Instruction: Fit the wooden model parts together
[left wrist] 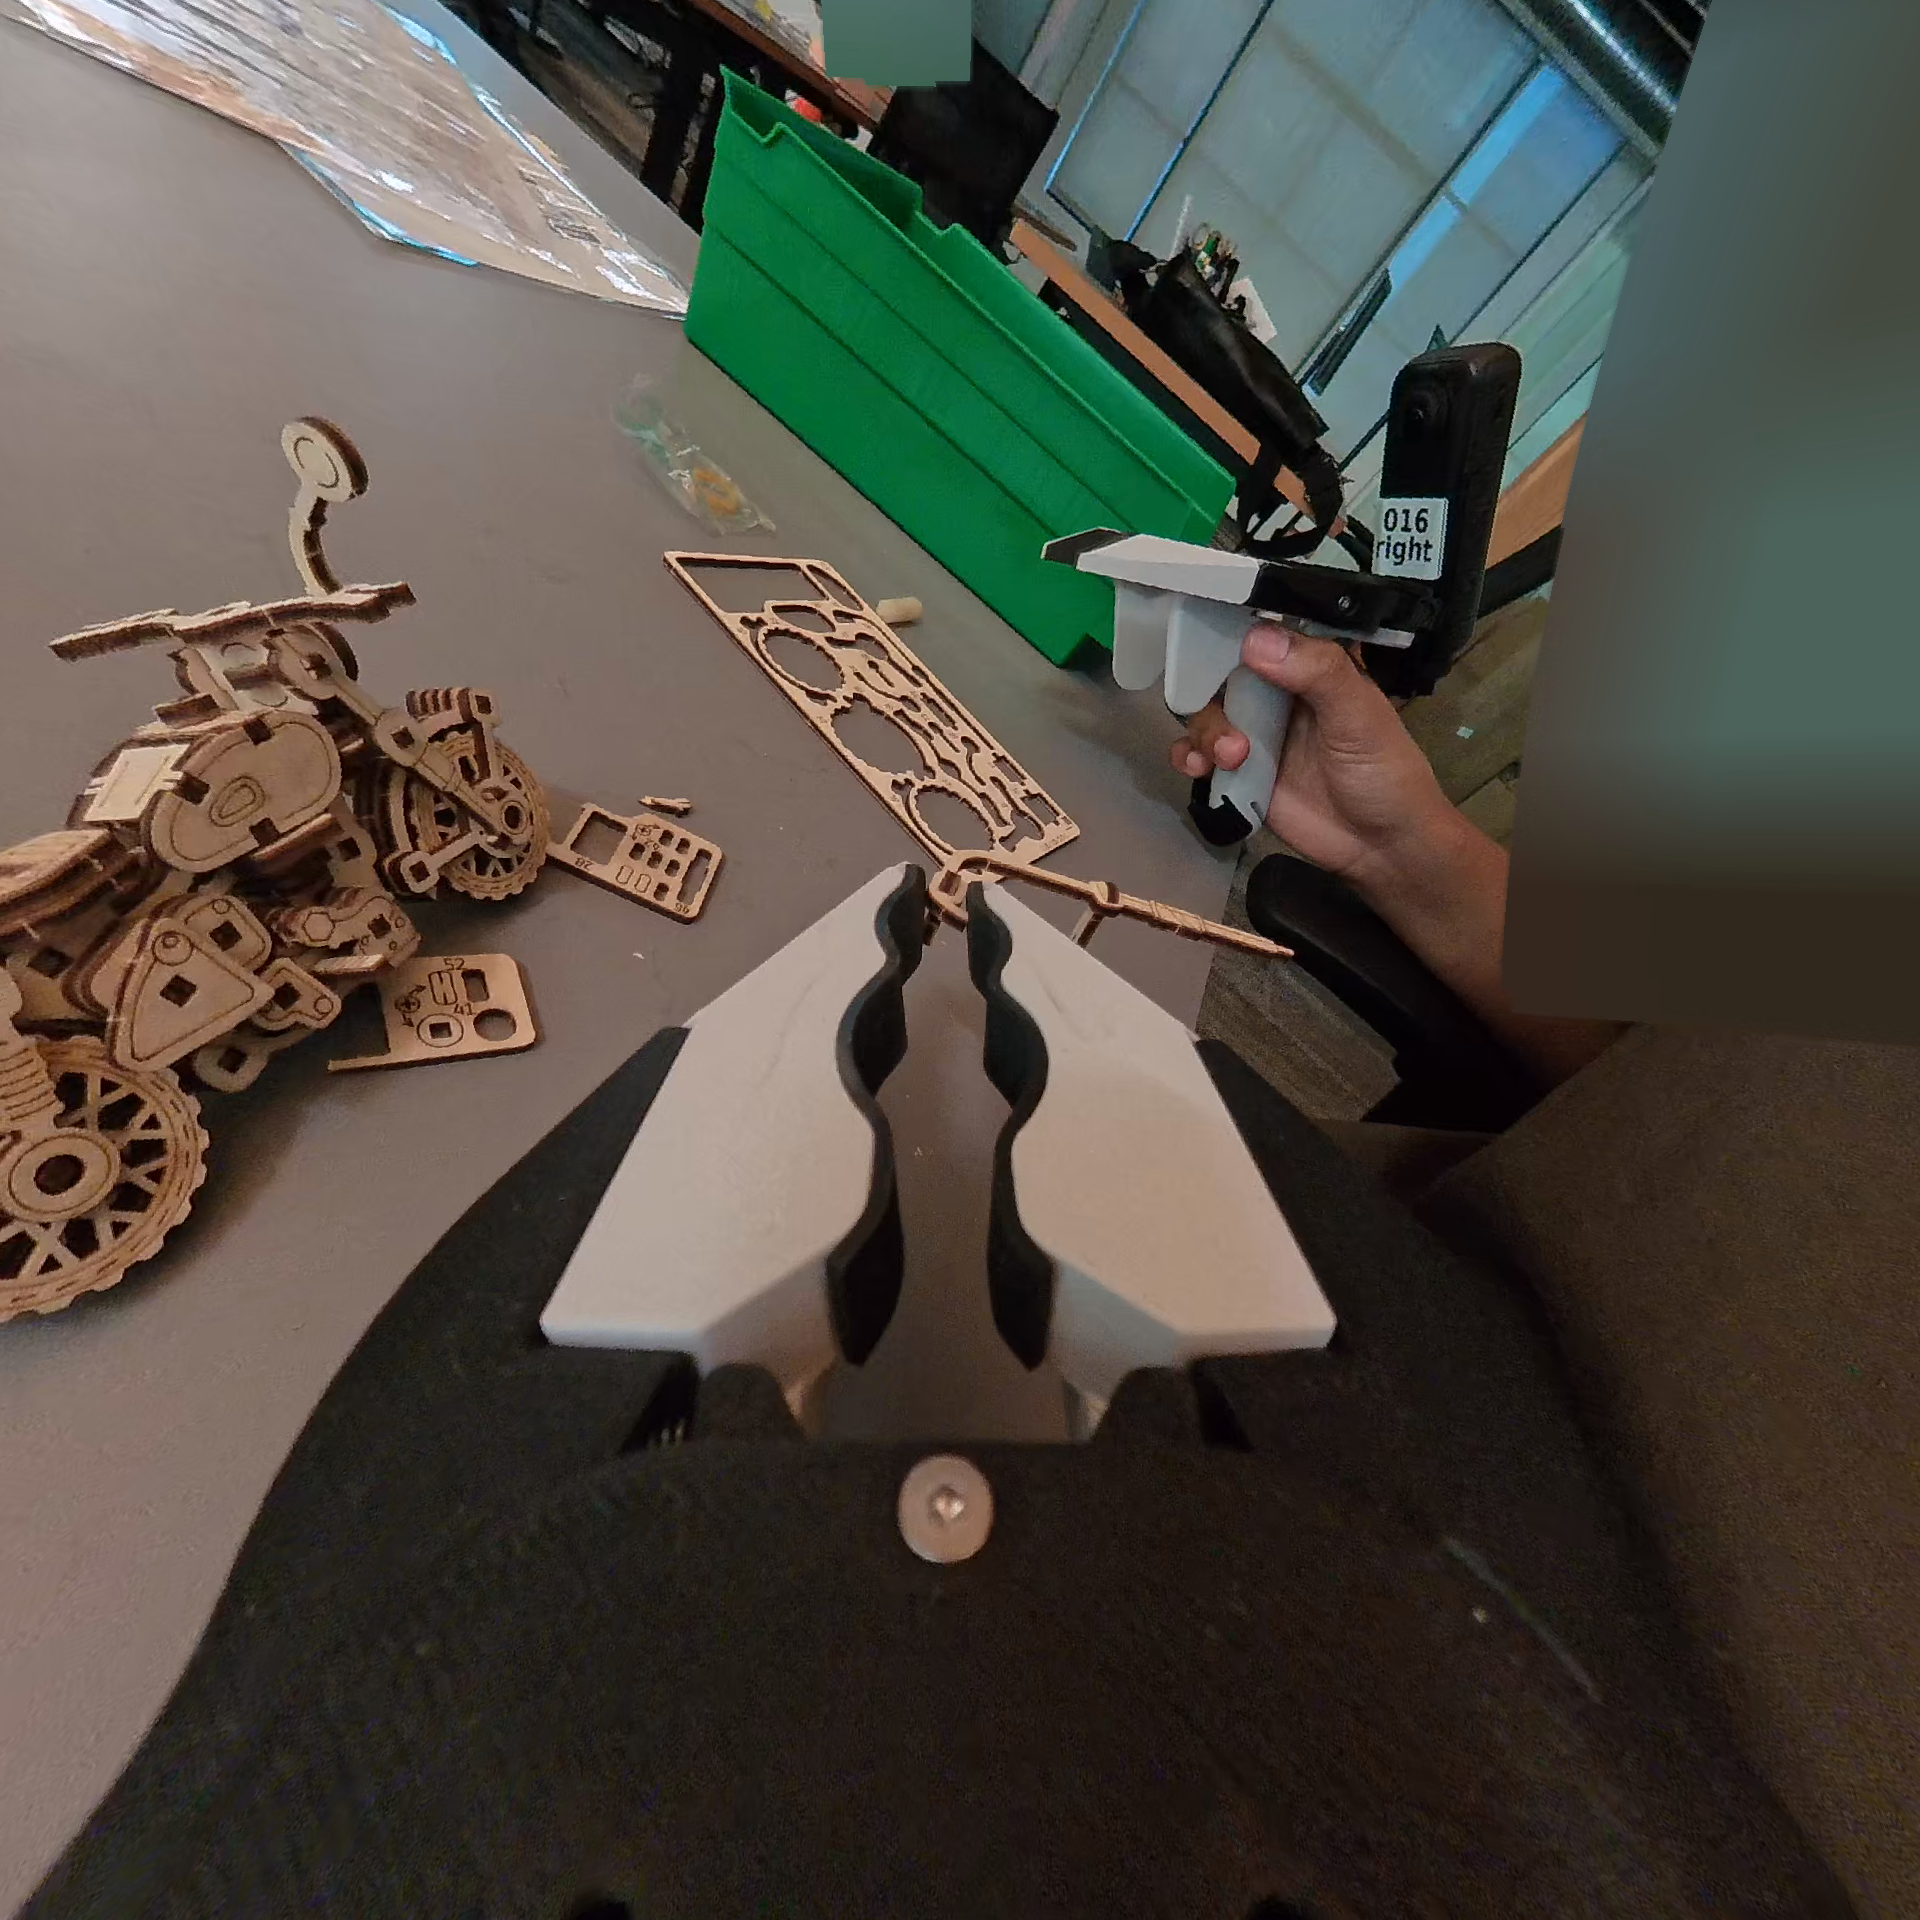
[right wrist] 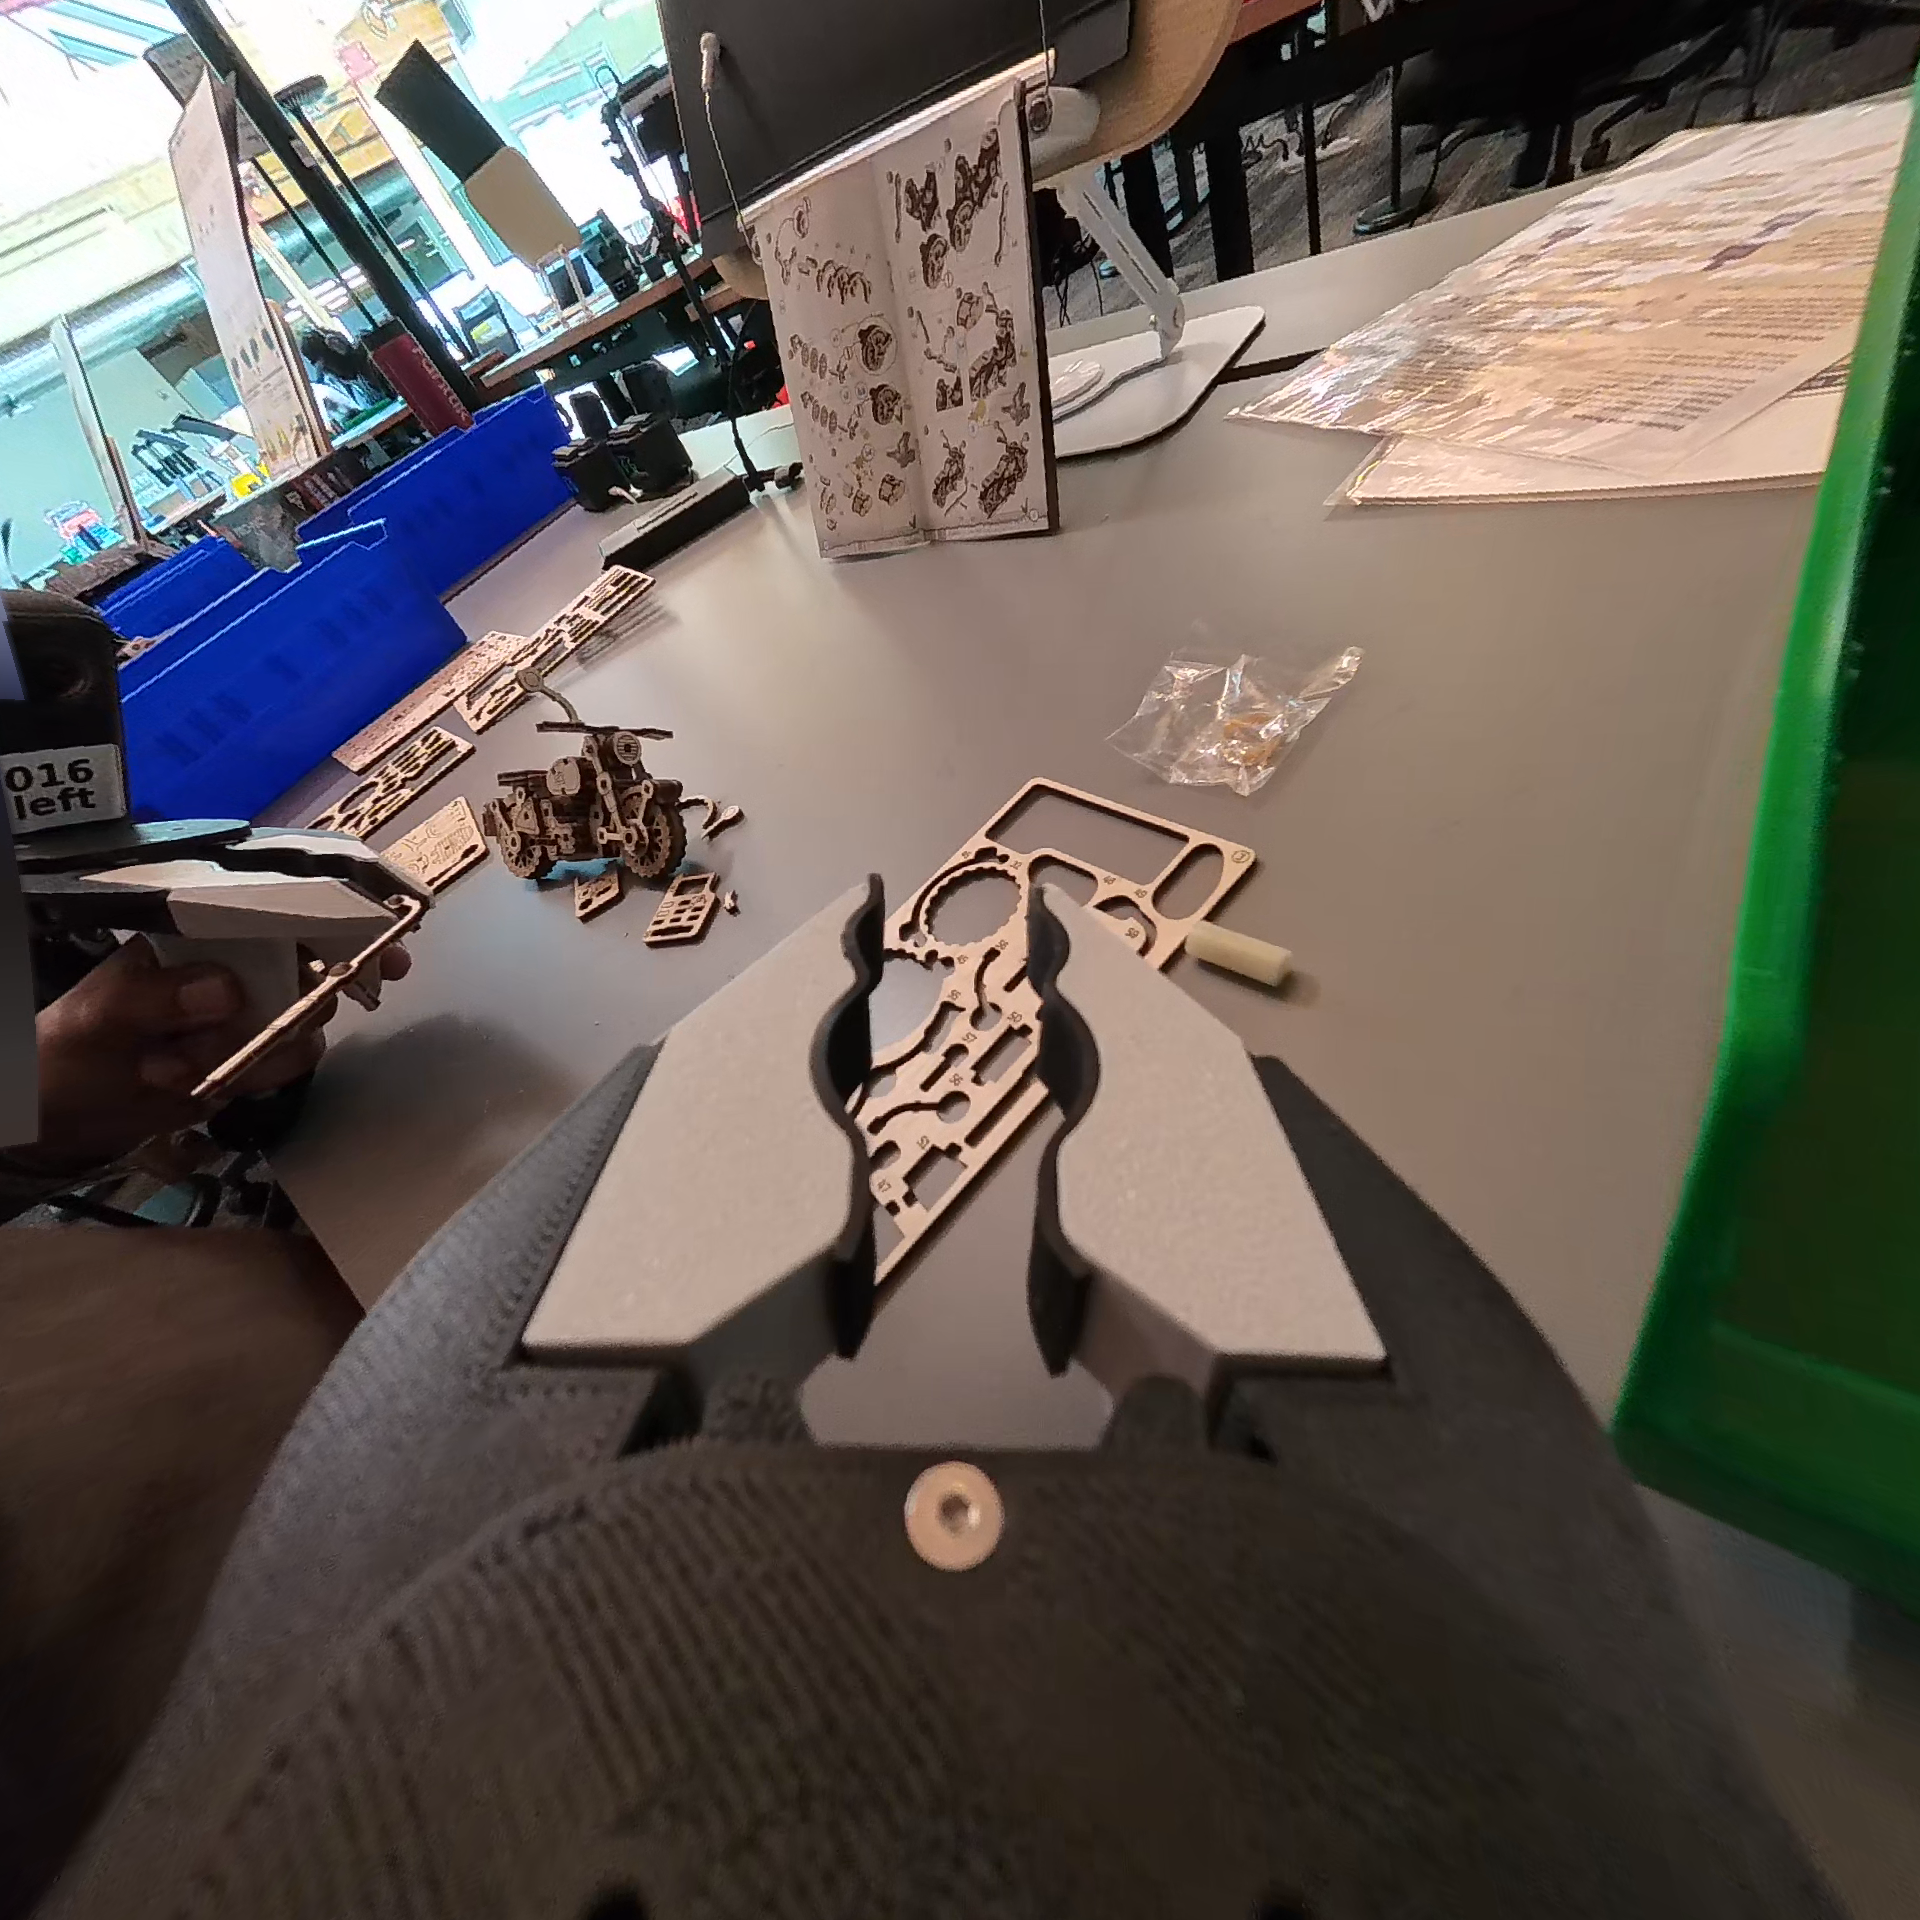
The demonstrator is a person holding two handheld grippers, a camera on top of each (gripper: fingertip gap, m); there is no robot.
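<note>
My left gripper [left wrist: 945, 894] is clenched on one end of a thin wooden rod piece [left wrist: 1127, 914]; light, brittle, so I'd grip near its looped end. Right gripper [right wrist: 961, 920] hangs released over the punched-out parts sheet [right wrist: 1049, 935], right of the wooden motorcycle model [right wrist: 587, 805].

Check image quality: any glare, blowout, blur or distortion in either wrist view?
Left wrist view: fisheye bends the table edge; plastic sheets top left catch glare; wooden motorcycle is sharp. Right wrist view: windows top left blown out; green bin close and soft.
</note>
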